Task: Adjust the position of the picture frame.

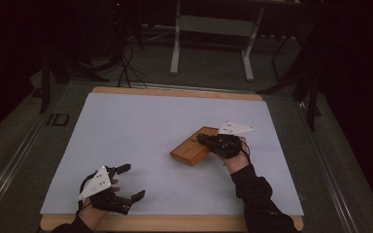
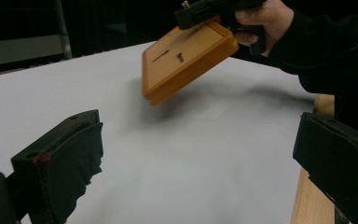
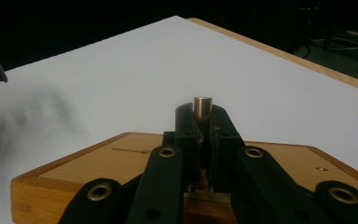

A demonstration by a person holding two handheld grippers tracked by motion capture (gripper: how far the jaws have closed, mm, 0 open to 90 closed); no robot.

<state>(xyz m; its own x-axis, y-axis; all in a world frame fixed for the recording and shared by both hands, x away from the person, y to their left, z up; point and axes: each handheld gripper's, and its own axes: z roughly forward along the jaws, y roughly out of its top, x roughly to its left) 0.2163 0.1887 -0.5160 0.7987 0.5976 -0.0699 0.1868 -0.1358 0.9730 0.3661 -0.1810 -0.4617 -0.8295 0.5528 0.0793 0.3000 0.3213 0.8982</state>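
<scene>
- High view: the table [image 1: 126, 126], covered by a white sheet with a wooden edge showing at the near and far sides, carries a flat wooden box [image 1: 192, 148] right of centre. The right gripper [image 1: 205, 140], in the person's right hand [image 1: 235, 158], lies over the box's right part with its fingers pointing left. Whether the box rests on the table or is lifted cannot be told from here.
- High view, near left: the left gripper [image 1: 128, 182] is well apart from the box, fingers spread, nothing between them.
- Left gripper view: its own two fingers [image 2: 70, 163] stand wide apart over bare white sheet. Farther off, the box [image 2: 186, 60] is tilted, its low corner clear of the table with a soft shadow beneath. The right gripper [image 2: 191, 14] sits at the box's upper edge.
- Right gripper view: the right gripper [image 3: 203, 123] has its fingers [image 3: 186, 126] drawn together, clamped on a small upright brass-coloured peg [image 3: 202, 107]. The box [image 3: 74, 172] lies just beneath the fingers; whether the peg is fixed to the box cannot be told.
</scene>
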